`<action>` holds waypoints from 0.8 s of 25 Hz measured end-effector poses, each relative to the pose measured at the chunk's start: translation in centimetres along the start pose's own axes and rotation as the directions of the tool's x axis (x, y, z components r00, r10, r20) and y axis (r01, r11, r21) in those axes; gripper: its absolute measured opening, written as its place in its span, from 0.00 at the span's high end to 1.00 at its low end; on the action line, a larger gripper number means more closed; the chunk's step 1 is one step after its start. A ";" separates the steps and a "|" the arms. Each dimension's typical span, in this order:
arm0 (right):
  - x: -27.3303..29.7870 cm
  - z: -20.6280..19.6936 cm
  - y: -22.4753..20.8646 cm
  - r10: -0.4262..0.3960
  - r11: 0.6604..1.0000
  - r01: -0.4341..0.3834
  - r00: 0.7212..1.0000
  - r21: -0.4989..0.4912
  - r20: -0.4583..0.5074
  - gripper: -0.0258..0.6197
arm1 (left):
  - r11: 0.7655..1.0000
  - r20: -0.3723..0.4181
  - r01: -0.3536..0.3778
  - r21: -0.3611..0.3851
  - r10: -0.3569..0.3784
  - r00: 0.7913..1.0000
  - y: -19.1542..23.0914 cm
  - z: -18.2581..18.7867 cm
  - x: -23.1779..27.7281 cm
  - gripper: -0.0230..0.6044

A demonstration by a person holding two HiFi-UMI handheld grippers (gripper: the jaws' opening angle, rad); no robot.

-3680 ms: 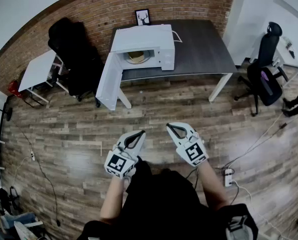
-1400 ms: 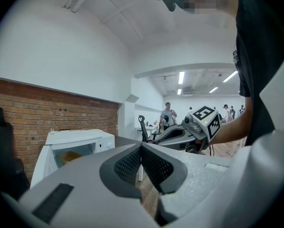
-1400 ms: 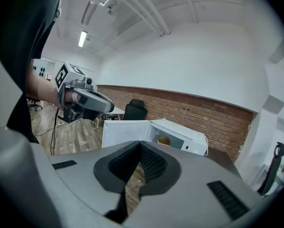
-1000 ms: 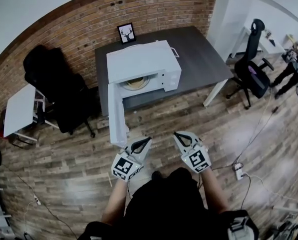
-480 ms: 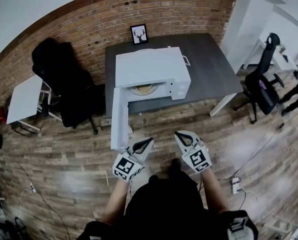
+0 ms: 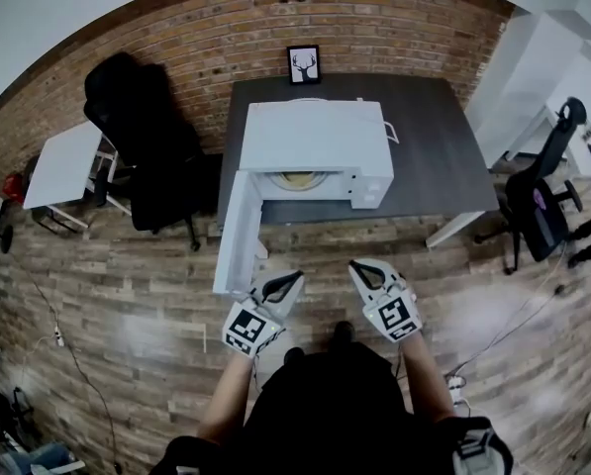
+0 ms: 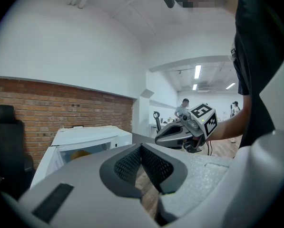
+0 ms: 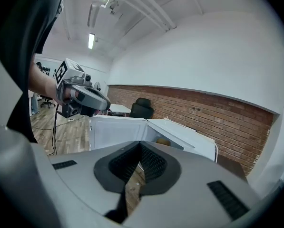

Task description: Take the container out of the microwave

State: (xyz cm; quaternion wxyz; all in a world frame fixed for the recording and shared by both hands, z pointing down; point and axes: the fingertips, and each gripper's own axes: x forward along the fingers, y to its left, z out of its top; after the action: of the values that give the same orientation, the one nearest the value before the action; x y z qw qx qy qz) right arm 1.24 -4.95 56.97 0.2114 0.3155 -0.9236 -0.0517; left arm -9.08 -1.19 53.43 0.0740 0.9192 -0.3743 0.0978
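**Microwave open, container inside, both grippers empty**

Wood-plank floor [image 6: 127, 285] fills the lower half of the head view, with a brick wall [image 6: 275, 18] curving across the top. A dark table [image 6: 443, 166] stands against the wall at upper centre and carries the white microwave [image 6: 315, 137]. The microwave's door [image 6: 238, 231] hangs wide open toward the lower left.

The 2 grippers are held side by side at lower centre, well apart from the microwave. The left gripper [image 6: 296, 276] has its tips pressed together on nothing. The right gripper [image 6: 355, 265] is likewise closed and empty.

The container [image 6: 300, 179] sits inside the microwave cavity. It is a pale, roundish shape, possibly a bowl, too small to tell more.
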 end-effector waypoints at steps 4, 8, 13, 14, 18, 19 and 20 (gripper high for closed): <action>0.6 -0.4 -1.5 0.045 0.999 -0.045 0.999 -0.015 0.010 0.96 | 0.999 -0.001 -0.053 -0.009 0.053 0.999 0.4 0.3 1.1 0.96; 1.2 -0.9 -2.8 0.094 0.995 -0.093 0.995 -0.044 0.017 0.96 | 0.994 -0.013 -0.105 -0.011 0.104 0.994 0.5 0.3 2.1 0.96; 1.2 -1.7 -4.9 0.138 0.988 -0.136 0.990 -0.075 0.029 0.96 | 0.987 -0.030 -0.161 0.007 0.161 0.986 0.0 0.3 3.7 0.96; 1.1 -1.9 -5.3 0.145 0.987 -0.142 0.989 -0.078 0.033 0.96 | 0.985 -0.031 -0.171 0.006 0.171 0.985 -0.1 0.2 4.0 0.96; 0.5 -2.5 -6.8 0.161 0.985 -0.157 0.986 -0.074 0.043 0.96 | 0.979 -0.037 -0.203 -0.014 0.202 0.979 -0.5 0.0 5.2 0.96; 0.3 -2.7 -7.2 0.161 0.985 -0.157 0.986 -0.068 0.047 0.96 | 0.978 -0.040 -0.206 -0.020 0.206 0.978 -0.6 -0.1 5.6 0.96; 0.2 -2.8 -7.7 0.159 0.986 -0.156 0.986 -0.061 0.049 0.96 | 0.978 -0.043 -0.208 -0.025 0.207 0.977 -0.7 -0.1 6.0 0.96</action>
State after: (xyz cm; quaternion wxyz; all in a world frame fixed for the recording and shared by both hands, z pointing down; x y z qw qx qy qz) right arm 6.59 -11.05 57.84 0.1986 0.2340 -0.9492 -0.0697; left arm -4.38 -4.67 54.91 0.0845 0.8717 -0.4680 0.1181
